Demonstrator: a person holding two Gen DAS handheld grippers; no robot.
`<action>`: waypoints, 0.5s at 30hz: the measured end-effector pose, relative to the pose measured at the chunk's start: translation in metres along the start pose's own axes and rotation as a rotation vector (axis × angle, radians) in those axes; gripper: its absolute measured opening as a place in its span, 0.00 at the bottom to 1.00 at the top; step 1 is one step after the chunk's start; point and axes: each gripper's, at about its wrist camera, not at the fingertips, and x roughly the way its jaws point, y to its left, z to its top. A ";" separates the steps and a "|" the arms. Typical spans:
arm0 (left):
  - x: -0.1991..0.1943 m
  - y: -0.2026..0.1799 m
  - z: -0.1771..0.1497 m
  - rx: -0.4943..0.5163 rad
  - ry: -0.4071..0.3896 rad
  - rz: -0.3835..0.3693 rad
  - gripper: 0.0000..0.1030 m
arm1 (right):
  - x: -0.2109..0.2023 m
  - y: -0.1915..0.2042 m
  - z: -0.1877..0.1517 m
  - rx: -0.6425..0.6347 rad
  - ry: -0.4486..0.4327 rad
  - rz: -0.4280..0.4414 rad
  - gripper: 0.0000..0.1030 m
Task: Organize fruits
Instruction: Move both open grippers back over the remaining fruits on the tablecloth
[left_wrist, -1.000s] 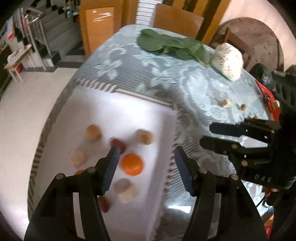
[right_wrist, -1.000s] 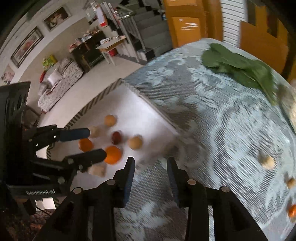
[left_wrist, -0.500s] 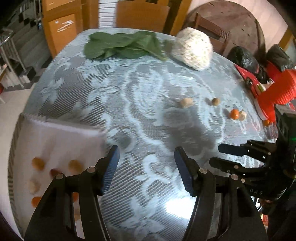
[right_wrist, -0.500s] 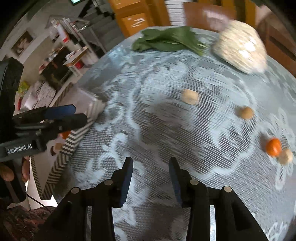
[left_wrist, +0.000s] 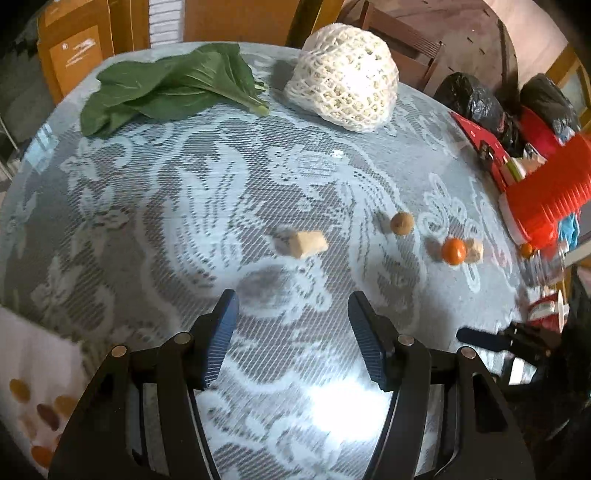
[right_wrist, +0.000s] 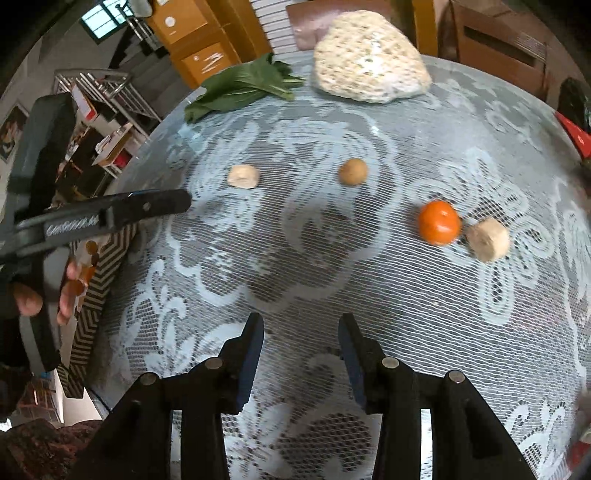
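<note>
Both claws hang over a round worktop (left_wrist: 155, 206) covered in pale lace cloth. The left claw (left_wrist: 291, 332) stands about half open with nothing between its blue pads. The right claw (right_wrist: 301, 350), narrower, has just been opening, and it too is empty.

Four loose fruits lie ahead. From the right claw, a beige chunk of fruit (right_wrist: 243, 176) sits at eleven o'clock, a round tan fruit (right_wrist: 353, 171) at about one, and a small orange citrus (right_wrist: 439, 222) at two, just beside a second beige chunk (right_wrist: 487, 239). Nothing stands between the claws and these pieces.

At twelve, along the far rim, lie one bunch of dark green leaves (left_wrist: 173, 92) and one lump wrapped in white foam netting (left_wrist: 343, 75). A stack of red plastic cups (left_wrist: 546, 195) lies at two from the left claw. At its eight o'clock, a white cloth with a zigzag border (left_wrist: 33, 362) carries several more small fruits, blurred past counting.
</note>
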 end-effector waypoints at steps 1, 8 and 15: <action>0.002 -0.001 0.003 -0.005 0.000 -0.003 0.60 | 0.000 -0.004 0.000 0.003 0.001 0.001 0.40; 0.023 -0.009 0.022 -0.006 0.005 0.030 0.60 | 0.000 -0.017 0.007 0.002 -0.001 0.013 0.40; 0.037 -0.010 0.030 -0.001 0.013 0.060 0.60 | 0.001 -0.018 0.026 -0.024 -0.011 0.027 0.40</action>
